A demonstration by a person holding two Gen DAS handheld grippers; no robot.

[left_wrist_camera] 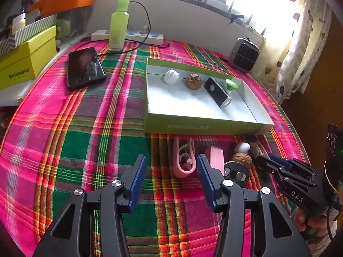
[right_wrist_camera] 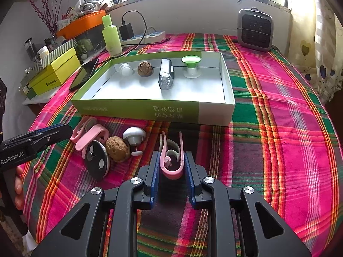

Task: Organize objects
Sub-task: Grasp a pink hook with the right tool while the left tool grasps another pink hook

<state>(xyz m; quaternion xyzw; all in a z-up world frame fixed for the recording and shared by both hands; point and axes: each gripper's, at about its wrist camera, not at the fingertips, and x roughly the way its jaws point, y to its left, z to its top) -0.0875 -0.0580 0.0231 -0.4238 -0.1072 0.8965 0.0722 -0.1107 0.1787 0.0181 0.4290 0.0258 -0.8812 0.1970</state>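
A pink clip (right_wrist_camera: 171, 165) lies lengthwise between the blue pads of my right gripper (right_wrist_camera: 172, 167), which is shut on it just above the plaid cloth. Left of it lie a walnut (right_wrist_camera: 118, 148), a white mushroom-shaped knob (right_wrist_camera: 134, 137), a black disc (right_wrist_camera: 96, 160) and two more pink clips (right_wrist_camera: 92, 137). My left gripper (left_wrist_camera: 171, 167) is open, with one of those clips (left_wrist_camera: 184, 160) on the cloth near its right finger, untouched by the pads. The green box (right_wrist_camera: 139, 109) behind holds a white cap (right_wrist_camera: 126, 69), a walnut (right_wrist_camera: 145, 69), a silver light (right_wrist_camera: 166, 76) and a green-topped spool (right_wrist_camera: 191, 66).
Left of the box lies a black phone (left_wrist_camera: 85, 68), with a green bottle (left_wrist_camera: 118, 23) and a power strip (left_wrist_camera: 128, 36) behind it. A grey heater (right_wrist_camera: 255, 30) stands at the back right. Yellow boxes (left_wrist_camera: 23, 64) and an orange tray (left_wrist_camera: 64, 0) crowd the far left.
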